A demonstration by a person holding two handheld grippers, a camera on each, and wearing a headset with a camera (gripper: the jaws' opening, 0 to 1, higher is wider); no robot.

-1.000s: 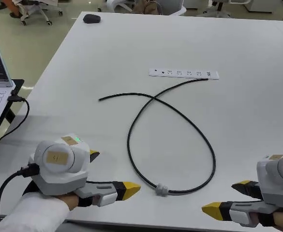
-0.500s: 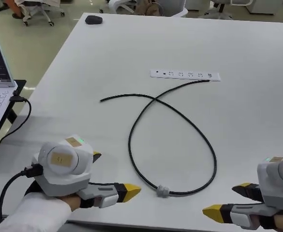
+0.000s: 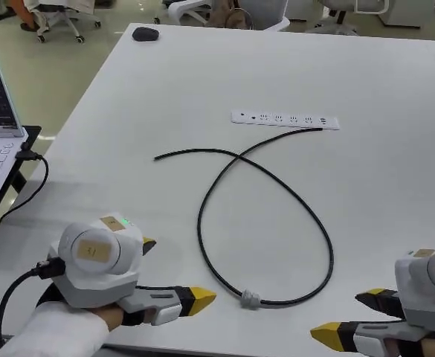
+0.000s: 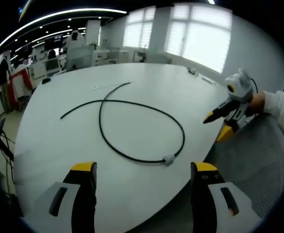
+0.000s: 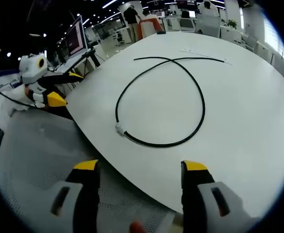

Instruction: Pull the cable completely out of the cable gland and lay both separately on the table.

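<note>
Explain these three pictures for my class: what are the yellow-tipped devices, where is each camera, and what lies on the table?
No robot here: a person holds a two-jaw tool in each hand. The head view comes from a headset camera looking down; there the white, yellow-tipped left gripper and right gripper hover at the near edge of the white table. The two round pictures come from cameras riding on each gripper, looking along its jaws. On the table lie a thin black cable in a loop, with a small grey cable gland threaded on it, and a white power strip. Both grippers are open and hold nothing.
</note>
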